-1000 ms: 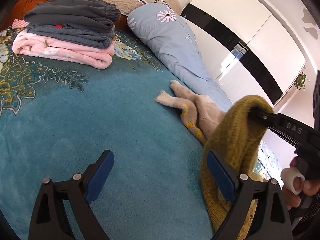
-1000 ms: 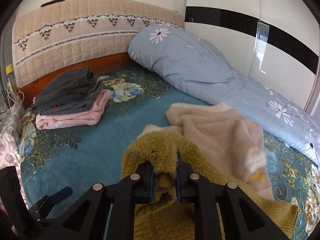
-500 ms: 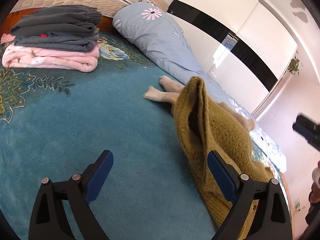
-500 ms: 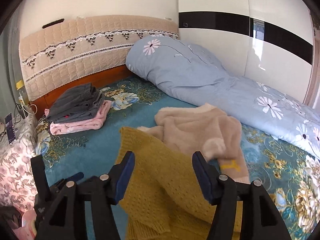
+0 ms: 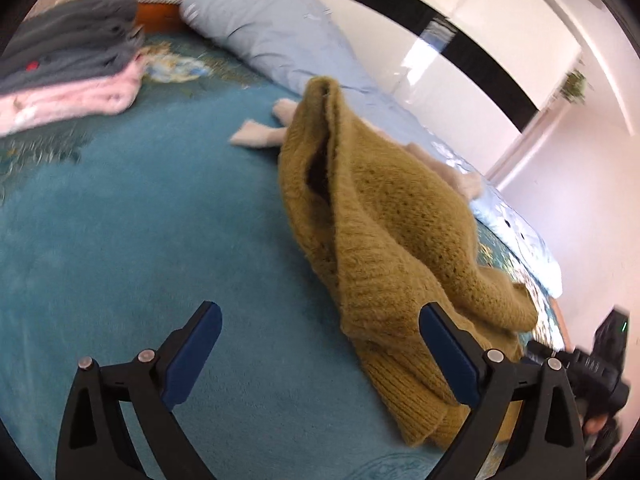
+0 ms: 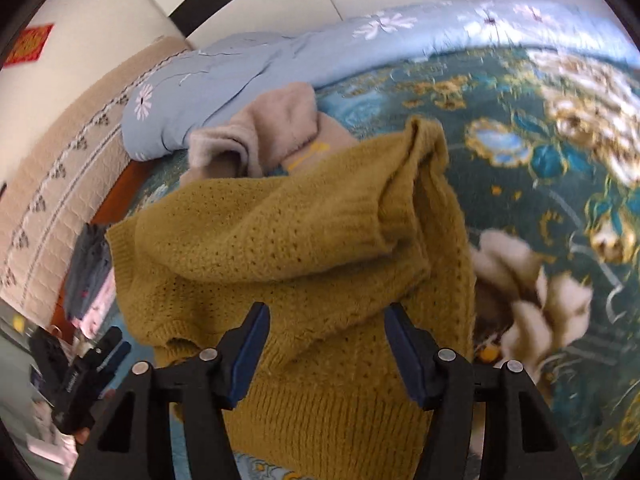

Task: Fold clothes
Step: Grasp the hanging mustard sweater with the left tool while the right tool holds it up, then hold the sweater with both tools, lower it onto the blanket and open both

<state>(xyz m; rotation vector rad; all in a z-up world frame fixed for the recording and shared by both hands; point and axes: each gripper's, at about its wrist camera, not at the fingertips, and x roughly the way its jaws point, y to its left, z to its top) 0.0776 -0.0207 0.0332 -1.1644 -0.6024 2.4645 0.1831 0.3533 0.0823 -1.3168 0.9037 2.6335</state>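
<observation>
A mustard yellow knit sweater (image 5: 384, 240) lies crumpled on the teal bedspread (image 5: 120, 220), partly over a beige fleece garment (image 5: 260, 136). My left gripper (image 5: 320, 352) is open and empty, with the sweater's hem by its right finger. My right gripper (image 6: 326, 354) is open just above the sweater (image 6: 288, 248), holding nothing. The beige garment (image 6: 276, 128) lies behind the sweater in the right wrist view. The right gripper's body shows at the lower right of the left wrist view (image 5: 596, 364). The left gripper shows at the lower left of the right wrist view (image 6: 88, 372).
A stack of folded grey and pink clothes (image 5: 68, 76) sits at the head of the bed. A light blue flowered duvet (image 5: 280, 32) runs along the far side by the white wardrobe (image 5: 460, 52). A padded headboard (image 6: 48, 168) is at the left.
My right gripper let go of the yellow sweater, which dropped onto the bed. It then swung round and down over the sweater. My left gripper stayed open and turned slightly right.
</observation>
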